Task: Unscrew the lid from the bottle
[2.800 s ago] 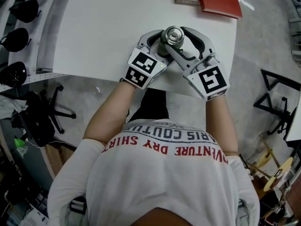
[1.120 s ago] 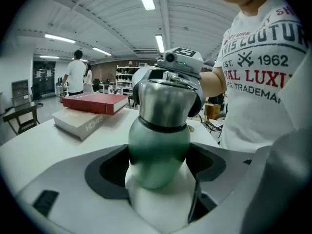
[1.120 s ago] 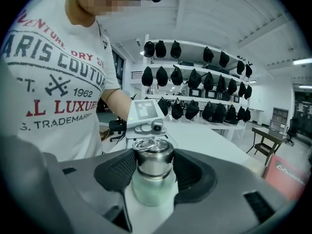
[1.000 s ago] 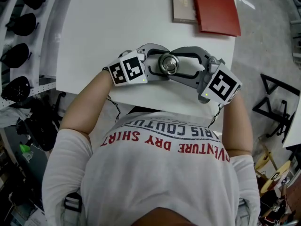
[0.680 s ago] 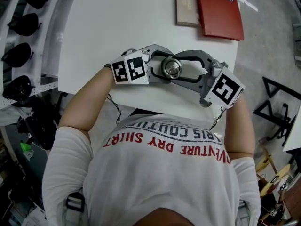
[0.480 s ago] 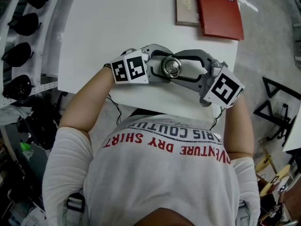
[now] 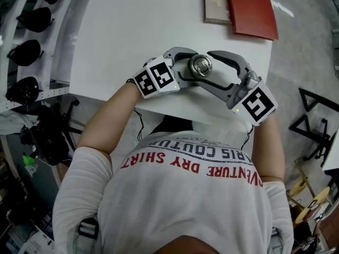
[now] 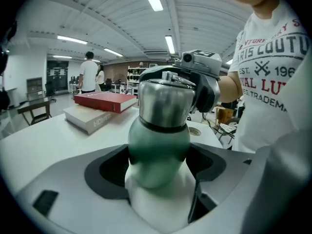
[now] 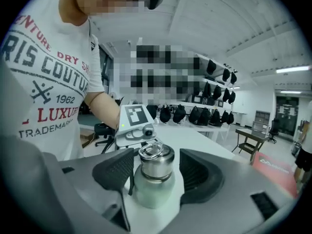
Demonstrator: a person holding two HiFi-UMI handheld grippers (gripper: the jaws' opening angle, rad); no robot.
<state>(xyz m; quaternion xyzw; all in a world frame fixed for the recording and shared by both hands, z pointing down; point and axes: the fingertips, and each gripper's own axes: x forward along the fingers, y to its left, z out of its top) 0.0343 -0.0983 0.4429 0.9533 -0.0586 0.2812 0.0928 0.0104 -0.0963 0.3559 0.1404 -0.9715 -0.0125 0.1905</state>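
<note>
A pale green bottle [image 8: 158,147] with a steel lid [image 8: 165,99] stands near the front edge of the white table [image 7: 132,25]. My left gripper [image 8: 158,167] is shut on the bottle's green body, which fills the space between its jaws. In the head view it reaches in from the left to the lid [image 7: 200,66]. My right gripper [image 9: 156,172] straddles the lid [image 9: 156,161] from the right. Its jaws are opening, and its ribbed pads [image 9: 116,172] stand apart from the steel on both sides. A ring handle tops the lid.
A red book [image 7: 253,9] lies beside a tan book [image 7: 216,4] at the table's far right. Black helmets on shelving [image 7: 26,46] line the left. An office chair [image 7: 47,136] stands below the table's left corner. My torso is close to the front edge.
My right gripper has swung from lying level across the lid toward the lower right, and its jaws have spread off the lid. The left gripper keeps its hold on the bottle.
</note>
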